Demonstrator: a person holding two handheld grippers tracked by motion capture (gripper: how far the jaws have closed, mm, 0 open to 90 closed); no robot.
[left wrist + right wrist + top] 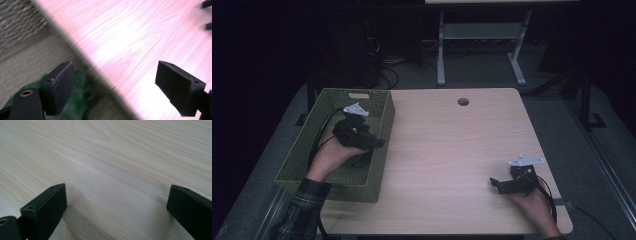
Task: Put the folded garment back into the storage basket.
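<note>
A dark green object lay inside the olive woven basket at the left edge of the wooden table, just below the left gripper. In the left gripper view it showed as a blurred green mass on the basket floor, beneath and beside the left-hand jaw; what it was could not be made out. Judged from how things lay, the drop into the basket was done — the object was in the container and free of the jaws. No other loose item showed on the tabletop, so little or nothing appeared left to put away.

Left gripper: jaws spread wide, nothing between the pads, nothing touched; it hung over the basket's right wall, pointing toward the table.

Right gripper: held low over the table's near right corner, well apart from the basket. Its jaws stood wide open in the right gripper view — bare wood grain between them, no object held. Whether the jaw tips rested on the surface could not be told.
</note>
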